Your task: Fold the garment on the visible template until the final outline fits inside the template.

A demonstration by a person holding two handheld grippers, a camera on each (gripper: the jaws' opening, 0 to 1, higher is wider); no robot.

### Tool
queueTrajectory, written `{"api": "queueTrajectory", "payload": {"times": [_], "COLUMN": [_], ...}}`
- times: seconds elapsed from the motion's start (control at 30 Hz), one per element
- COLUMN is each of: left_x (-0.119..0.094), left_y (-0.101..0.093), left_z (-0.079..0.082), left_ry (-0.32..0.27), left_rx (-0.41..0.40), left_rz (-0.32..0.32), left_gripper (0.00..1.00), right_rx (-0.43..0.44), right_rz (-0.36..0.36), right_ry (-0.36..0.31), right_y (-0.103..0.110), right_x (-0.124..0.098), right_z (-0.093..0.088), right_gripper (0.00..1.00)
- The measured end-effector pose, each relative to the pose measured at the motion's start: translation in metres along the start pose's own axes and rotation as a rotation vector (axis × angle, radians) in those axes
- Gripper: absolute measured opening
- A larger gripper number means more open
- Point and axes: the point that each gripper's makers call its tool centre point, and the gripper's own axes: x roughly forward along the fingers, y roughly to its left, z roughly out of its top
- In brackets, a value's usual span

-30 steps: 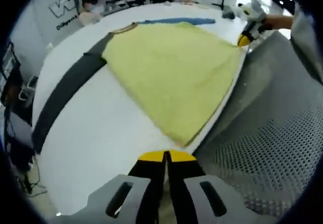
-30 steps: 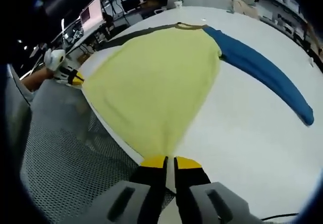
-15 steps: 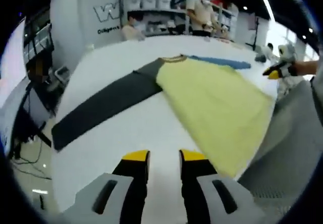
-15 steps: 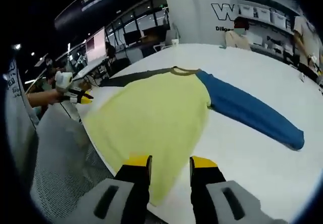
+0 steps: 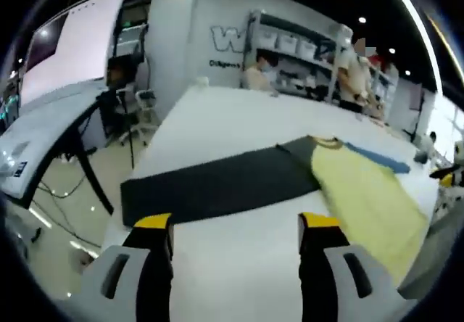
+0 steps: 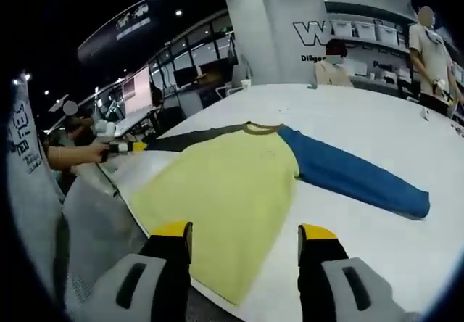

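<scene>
Dark grey cloth, the garment's long sleeve (image 5: 217, 184), stretches flat across the white table (image 5: 217, 119) in the left gripper view, where we see our left gripper (image 5: 235, 228) released, jaws wide apart above bare tabletop and touching nothing. To its right the yellow body of the garment (image 5: 370, 199) lies spread toward the table edge. In the right gripper view the garment (image 6: 225, 191) lies flat with its blue sleeve (image 6: 355, 180) extended rightward, and our right gripper (image 6: 245, 236) hangs over the yellow hem, likewise released.
</scene>
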Motion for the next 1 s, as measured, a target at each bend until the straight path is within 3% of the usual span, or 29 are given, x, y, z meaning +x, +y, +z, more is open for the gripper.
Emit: {"api": "queueTrajectory", "payload": {"times": [0.03,0.17,0.2,0.23,0.27,0.43,0.8,0.83,0.87,0.9,0.97,1.0], "left_x": [0.001,0.003,0.004,0.005,0.004,0.009,0.022,0.025,0.029,0.029,0.040,0.043], "left_y": [0.010,0.037,0.046,0.067,0.070,0.068,0.077,0.078,0.080,0.077,0.087,0.089], "left_z": [0.000,-0.002,-0.003,-0.005,-0.006,-0.008,-0.026,-0.026,-0.024,-0.019,-0.015,-0.014], "left_ry": [-0.004,0.004,0.006,0.012,0.015,0.010,0.039,0.027,0.017,0.004,-0.005,-0.005], "left_rx": [-0.033,-0.043,-0.060,-0.068,-0.078,-0.152,-0.182,-0.183,-0.237,-0.266,-0.245,-0.257], "left_rz": [0.031,0.109,0.146,0.236,0.256,0.221,0.176,0.178,0.178,0.175,0.221,0.234], "left_gripper": [0.60,0.61,0.61,0.60,0.57,0.54,0.38,0.35,0.32,0.26,0.16,0.06], "right_rx": [0.003,-0.001,0.000,0.002,0.004,0.009,0.005,-0.033,-0.060,-0.058,-0.045,-0.041], "right_rz": [-0.005,-0.018,-0.020,-0.027,-0.029,-0.040,-0.052,-0.059,-0.055,-0.051,-0.051,-0.051], "right_ry": [0.001,0.006,0.007,0.006,0.007,0.002,0.006,0.038,0.063,0.066,0.058,0.057], "right_y": [0.000,0.003,0.003,0.000,0.000,0.000,-0.002,-0.001,-0.002,-0.002,0.000,0.000], "right_x": [-0.001,-0.007,-0.007,-0.008,-0.009,-0.016,-0.022,-0.025,-0.025,-0.025,-0.025,-0.024], "right_z": [0.000,0.000,-0.001,0.000,0.000,0.003,0.004,0.001,-0.003,-0.004,-0.002,-0.003], "right_gripper": [0.54,0.55,0.55,0.54,0.54,0.49,0.43,0.43,0.42,0.42,0.39,0.39]}}
